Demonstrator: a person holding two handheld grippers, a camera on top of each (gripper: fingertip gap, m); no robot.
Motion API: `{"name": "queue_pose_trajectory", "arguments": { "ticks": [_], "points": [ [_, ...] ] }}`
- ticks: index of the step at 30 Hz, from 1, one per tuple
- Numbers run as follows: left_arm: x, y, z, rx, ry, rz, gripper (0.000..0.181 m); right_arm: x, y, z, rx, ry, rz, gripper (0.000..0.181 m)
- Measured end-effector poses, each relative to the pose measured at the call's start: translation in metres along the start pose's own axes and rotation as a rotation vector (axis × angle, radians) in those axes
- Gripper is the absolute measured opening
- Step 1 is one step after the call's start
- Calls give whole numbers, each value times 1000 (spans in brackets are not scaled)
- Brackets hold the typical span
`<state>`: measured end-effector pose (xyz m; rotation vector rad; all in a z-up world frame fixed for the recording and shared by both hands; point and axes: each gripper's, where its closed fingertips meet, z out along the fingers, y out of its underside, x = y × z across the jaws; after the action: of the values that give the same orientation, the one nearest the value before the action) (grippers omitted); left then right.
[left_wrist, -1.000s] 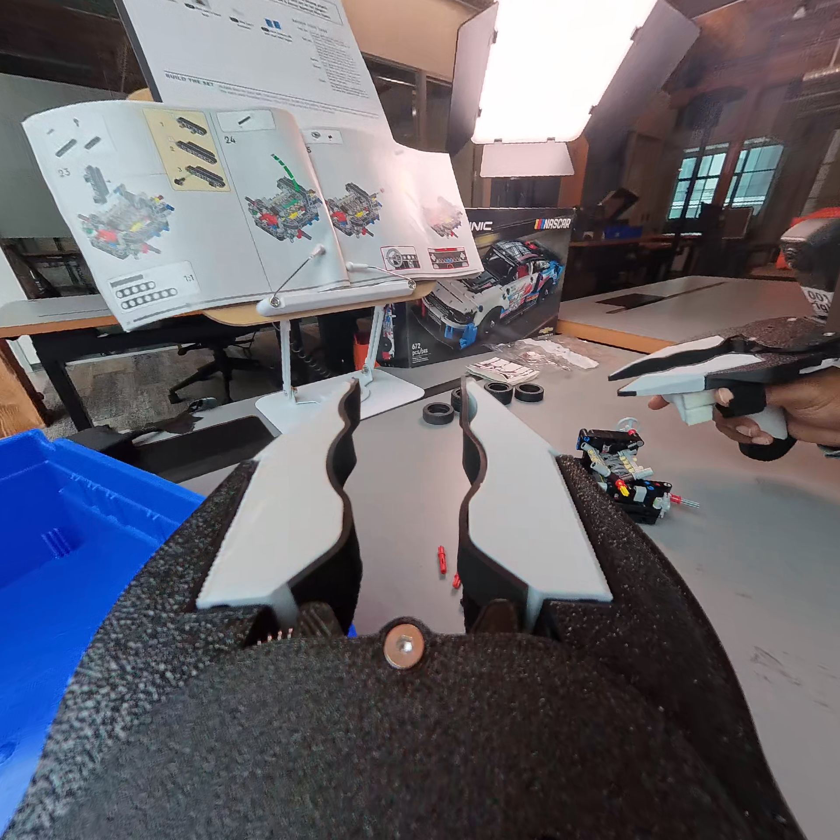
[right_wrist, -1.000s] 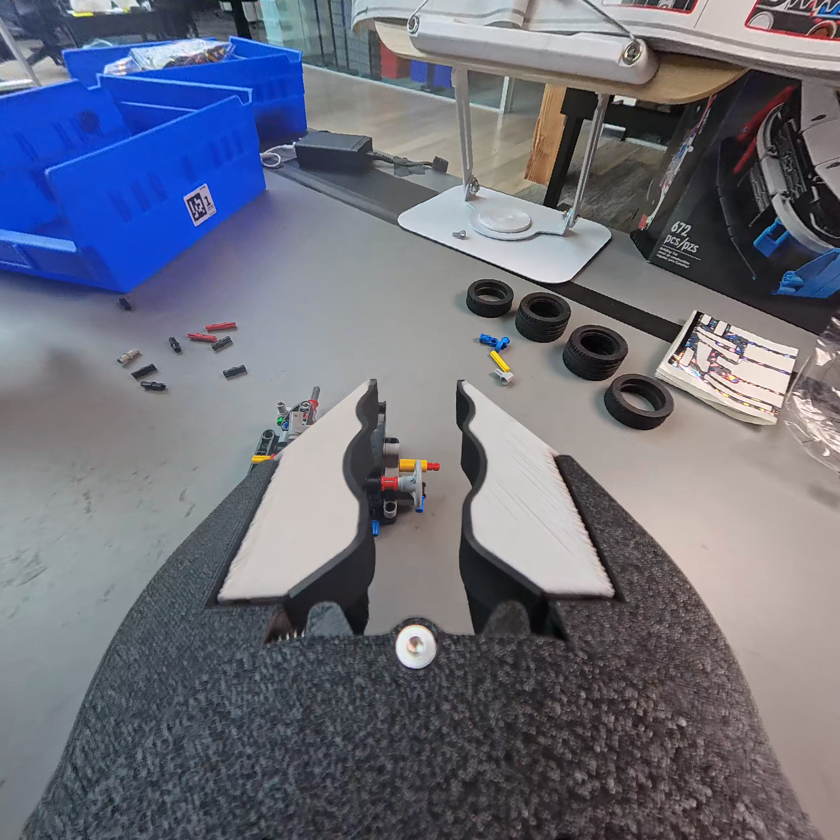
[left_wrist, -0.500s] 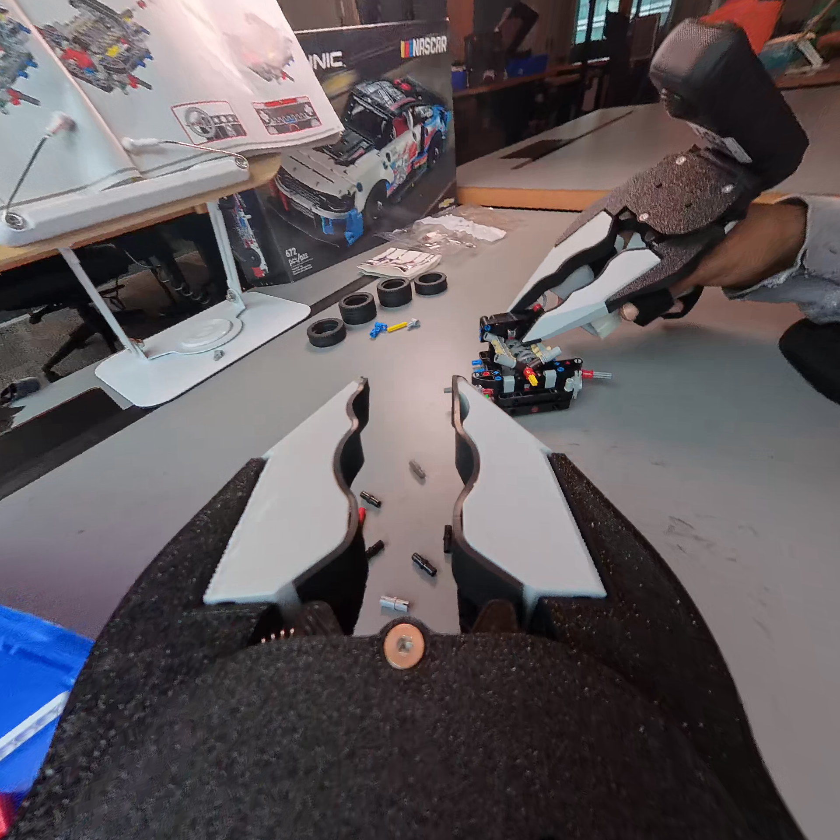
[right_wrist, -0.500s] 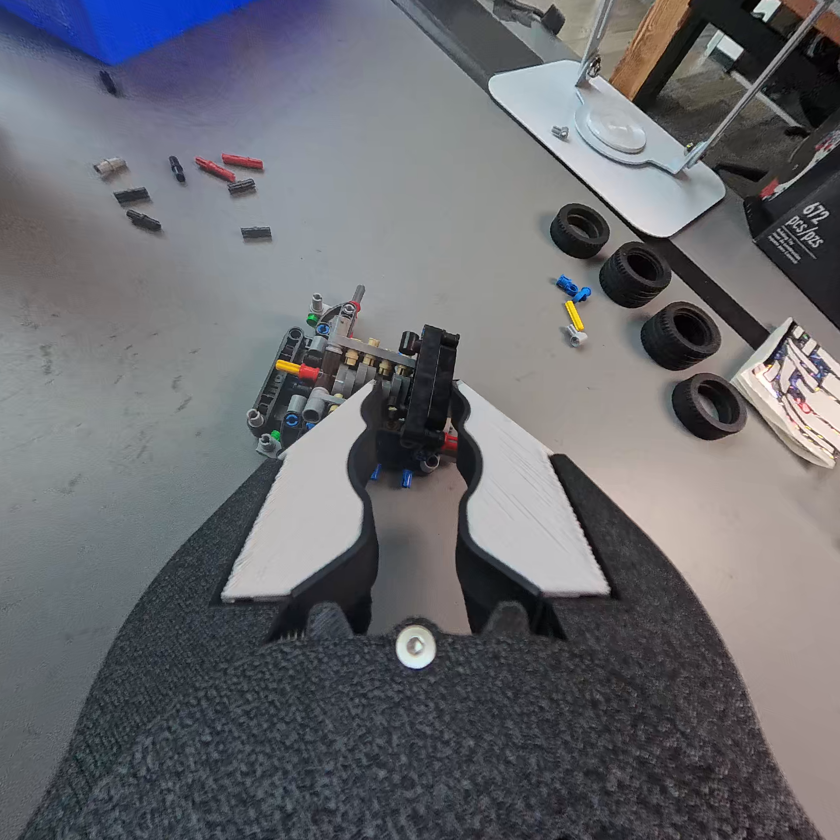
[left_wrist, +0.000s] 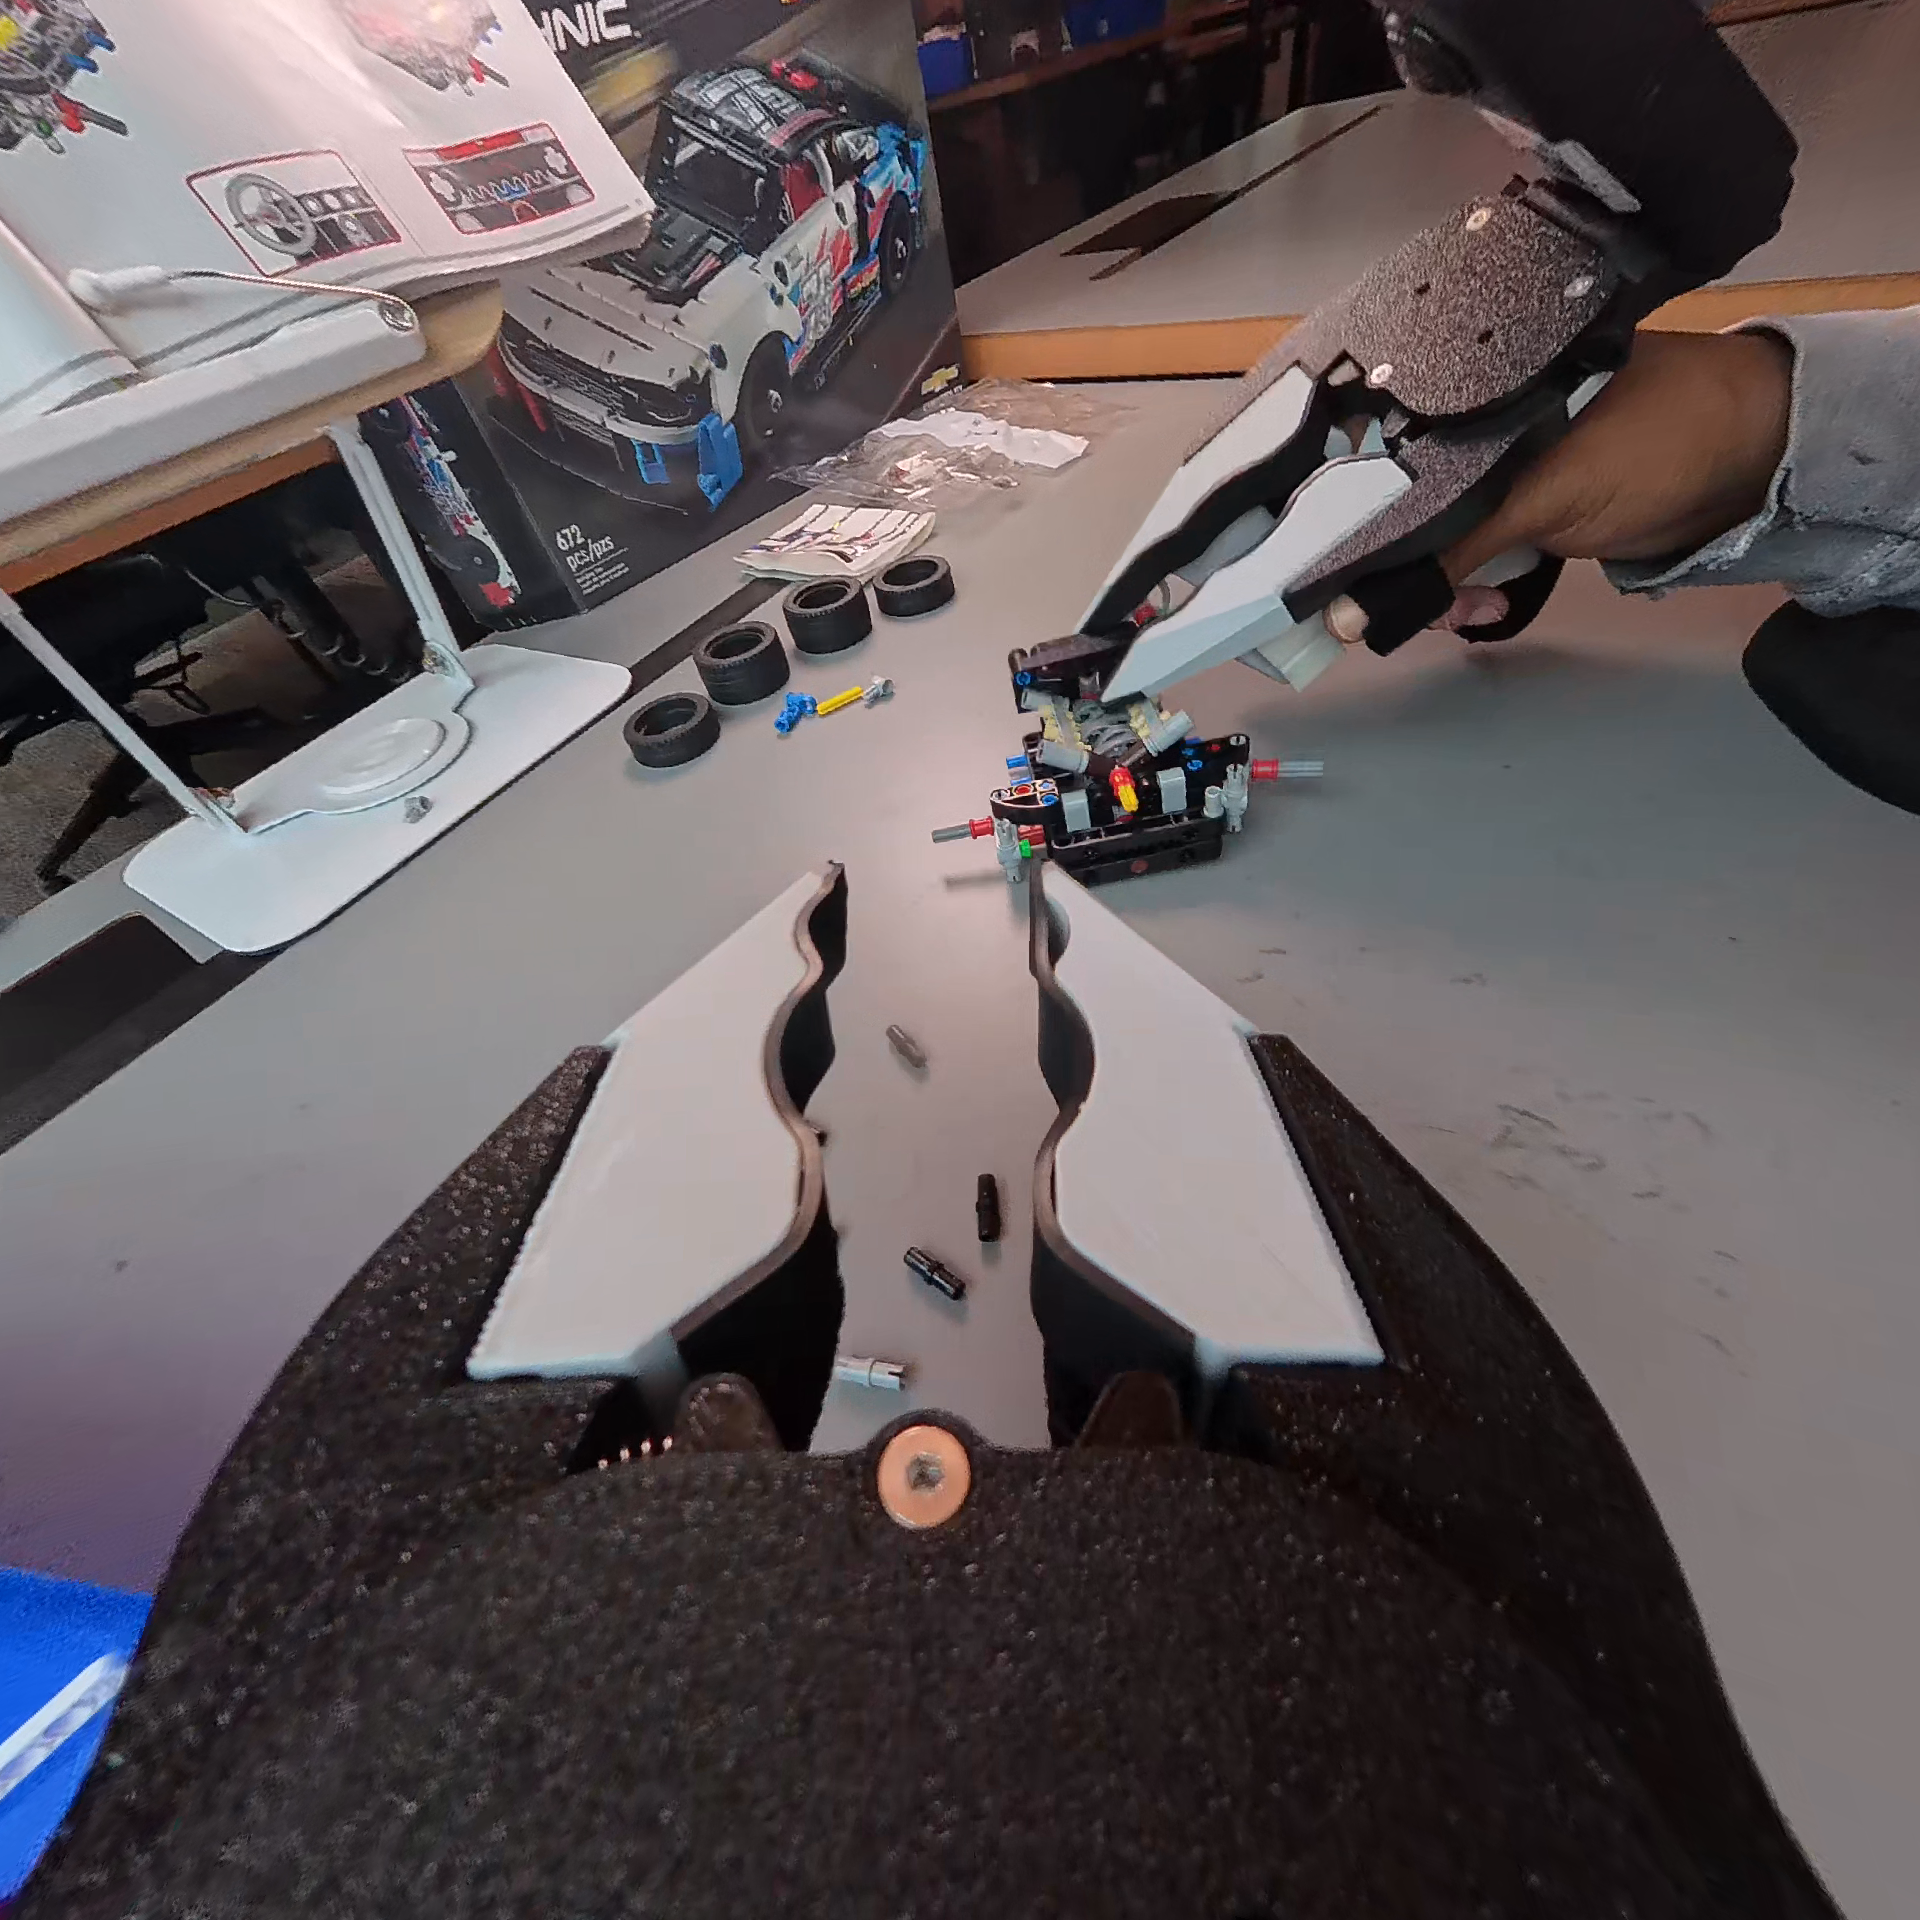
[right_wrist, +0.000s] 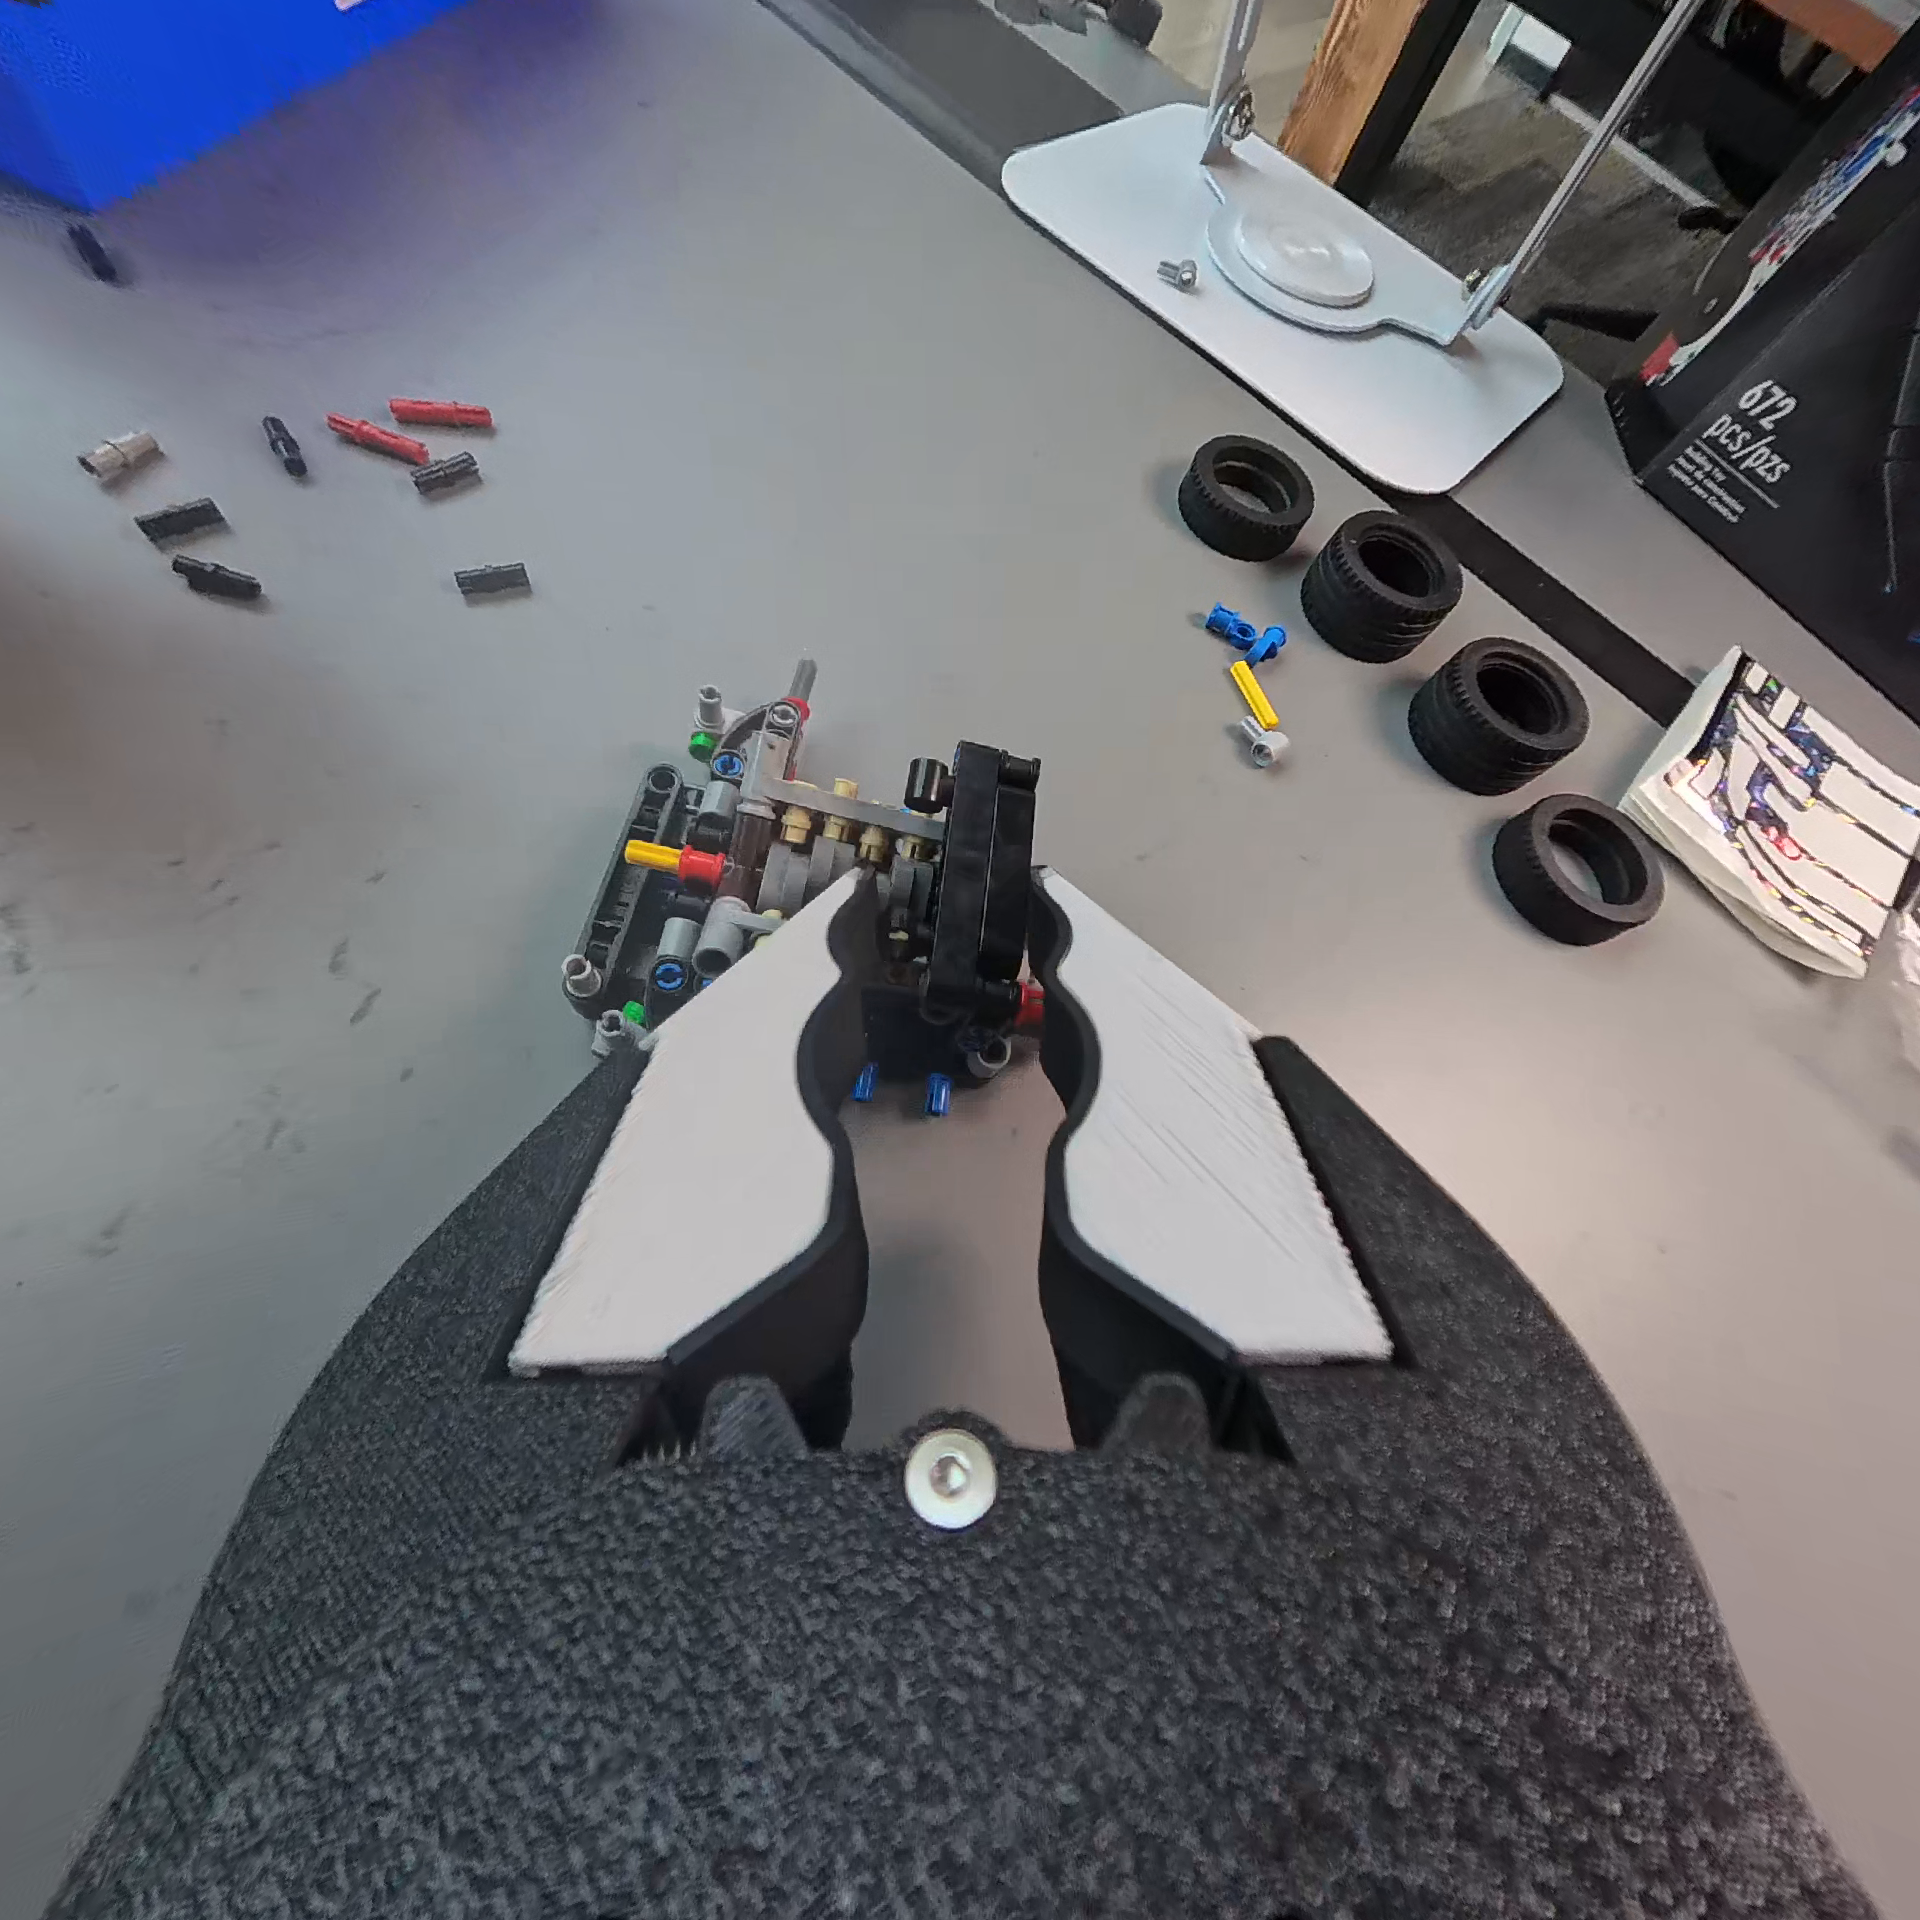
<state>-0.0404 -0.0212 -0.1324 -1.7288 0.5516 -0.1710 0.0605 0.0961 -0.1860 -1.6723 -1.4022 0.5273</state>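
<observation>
Grey and scuffed, the surface (right_wrist: 1039, 364) carries a partly built brick model (right_wrist: 790, 862) near its middle. The model lies flat, its long axis running from the right hand-held gripper (right_wrist: 945, 883) away toward the upper left in the right wrist view, a grey axle poking out of the far end. At the near end a black plate stands upright, and the right hand-held gripper's two fingers sit narrowly on either side of it; firm contact cannot be confirmed. The left hand-held gripper (left_wrist: 935, 883) hovers with its fingers spread wide and empty above scattered black pins (left_wrist: 935, 1273), its tips just short of the model (left_wrist: 1122, 790). Four black tyres (right_wrist: 1382, 587) line up to the right, with blue and yellow pieces (right_wrist: 1252, 675) between them and the model. A white stand base (right_wrist: 1351, 364), a printed box (left_wrist: 727, 312) and a sticker sheet (right_wrist: 1787, 810) lie beyond.
</observation>
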Motion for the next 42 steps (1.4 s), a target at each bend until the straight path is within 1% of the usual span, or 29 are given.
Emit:
{"name": "queue_pose_trajectory", "arguments": {
  "ticks": [2, 4, 6, 7, 8, 9, 11, 12, 14, 15, 17, 19, 20, 22, 25, 31, 33, 35, 37, 39, 42],
  "points": [
    [-12, -8, -8, 36, -38, -9, 34, 0, 1, -1, -1, -1, 2, 28],
    [-31, -19, -21, 76, -105, -6, 32, 0, 1, -2, -2, 0, -11, 29],
    [-69, -29, -44, 72, -246, 32, 30, 0, 1, -3, 6, -1, -19, 29],
    [-95, -31, -61, 35, -334, 45, 30, 2, -1, -4, 11, 2, -16, 30],
    [-121, -26, -78, -42, -409, 27, 30, 4, -4, -6, 25, 10, -11, 30],
    [-145, -15, -96, -152, -461, -23, 30, 7, -9, -9, 46, 19, -3, 30],
    [-177, 23, -126, -379, -508, -165, 31, 11, -17, -14, 86, 21, 21, 30],
    [-185, 47, -138, -493, -511, -238, 31, 12, -19, -16, 105, 18, 32, 30],
    [-190, 92, -154, -704, -501, -333, 31, 14, -21, -19, 120, 21, 40, 29],
    [-188, 109, -157, -770, -488, -360, 30, 15, -21, -20, 122, 29, 34, 29],
    [-175, 132, -153, -832, -418, -426, 29, 18, -20, -21, 121, 42, 20, 29],
    [-168, 143, -150, -860, -398, -454, 28, 20, -20, -22, 124, 49, 17, 28],
    [-167, 147, -151, -881, -402, -448, 25, 20, -21, -22, 126, 46, 20, 27],
    [-167, 150, -152, -903, -407, -444, 22, 19, -21, -22, 130, 40, 22, 27],
    [-164, 153, -152, -918, -388, -453, 10, 18, -19, -21, 124, 34, 18, 27],
    [-165, 156, -157, -952, -403, -404, 8, 18, -21, -23, 131, 38, 7, 26],
    [-170, 148, -165, -954, -458, -357, 8, 20, -22, -24, 137, 44, 7, 25],
    [-180, 130, -173, -920, -540, -300, 8, 20, -22, -24, 140, 44, 15, 25],
    [-184, 116, -177, -888, -579, -278, 8, 19, -21, -23, 138, 35, 23, 24],
    [-185, 113, -174, -866, -574, -283, 8, 17, -20, -21, 134, 30, 21, 24],
    [-185, 123, -173, -885, -566, -300, 9, 16, -20, -21, 131, 31, 14, 24]
  ]
}}
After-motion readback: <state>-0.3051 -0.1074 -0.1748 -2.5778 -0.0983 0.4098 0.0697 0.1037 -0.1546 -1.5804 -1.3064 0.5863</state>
